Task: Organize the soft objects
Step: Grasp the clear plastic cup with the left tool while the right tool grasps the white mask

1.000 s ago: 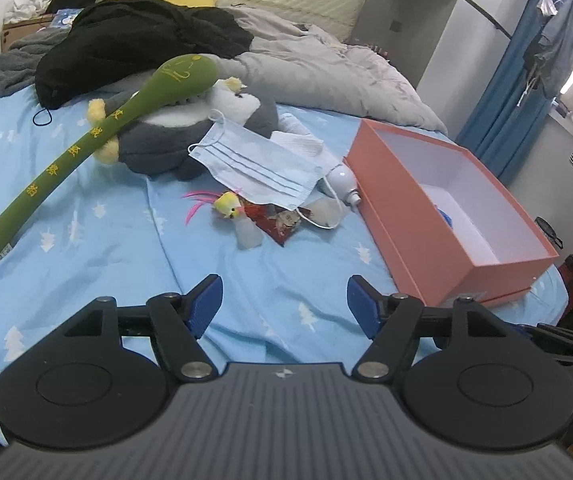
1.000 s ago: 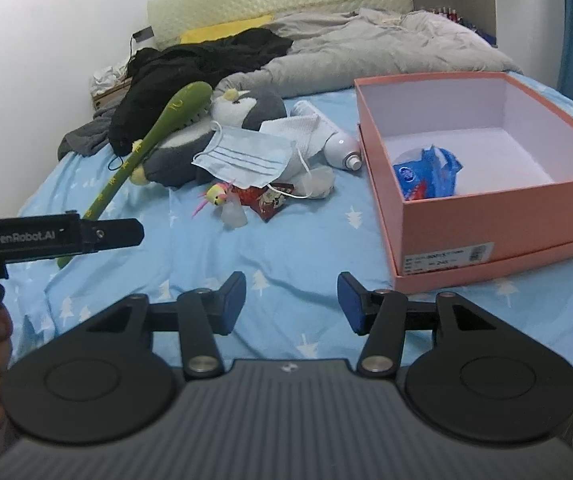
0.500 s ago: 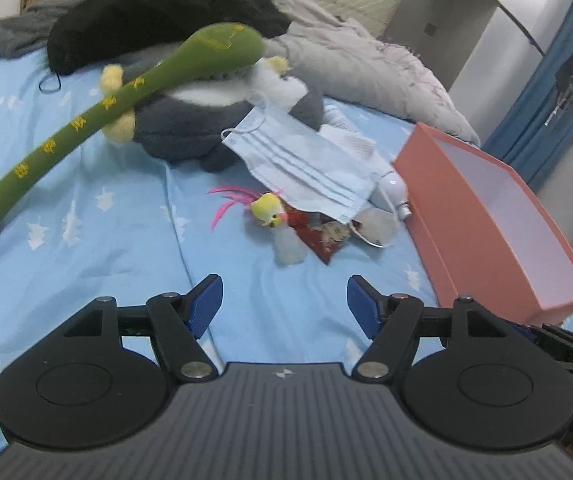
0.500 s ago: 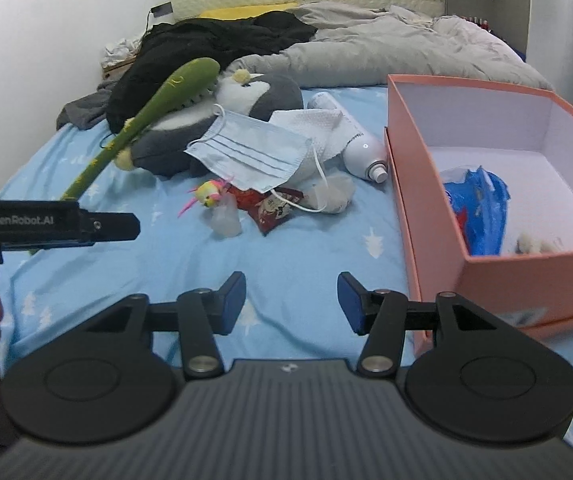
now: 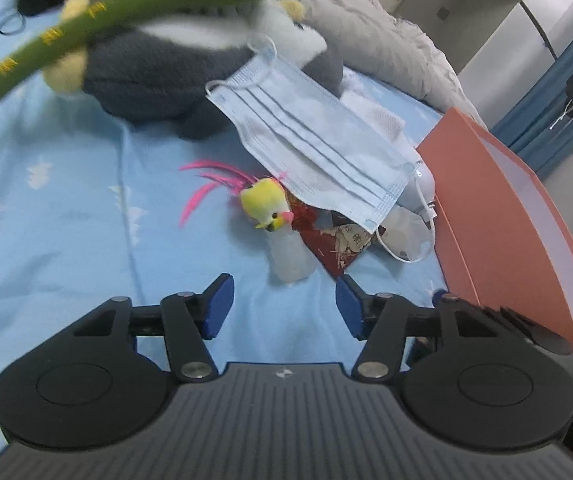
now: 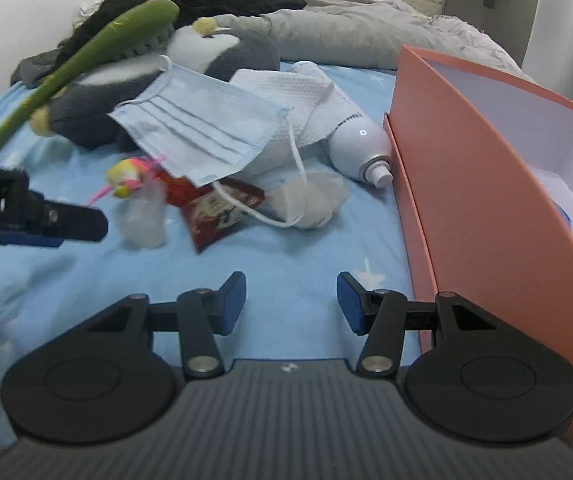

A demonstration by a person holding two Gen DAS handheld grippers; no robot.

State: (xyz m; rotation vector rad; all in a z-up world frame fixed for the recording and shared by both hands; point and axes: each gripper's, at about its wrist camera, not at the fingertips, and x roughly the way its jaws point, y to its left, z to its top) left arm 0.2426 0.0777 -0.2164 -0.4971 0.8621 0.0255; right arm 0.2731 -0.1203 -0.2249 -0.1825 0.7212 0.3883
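Left gripper (image 5: 282,306): fingers spread, closing now, nothing between them, only blue bed sheet (image 5: 66,240). Right gripper (image 6: 291,302): fingers apart, empty, unchanged. Both have dropped in toward the pile since a second ago, so the clutter now fills the view; likely lining up a first pick. Just ahead of the left fingers: small plush bird (image 5: 268,206), fuzzy yellow head, pink feathers. Pleated face mask (image 5: 314,136) drapes over it and a glossy red packet (image 5: 340,244). Rigid orange box (image 6: 486,184) sits right, open.
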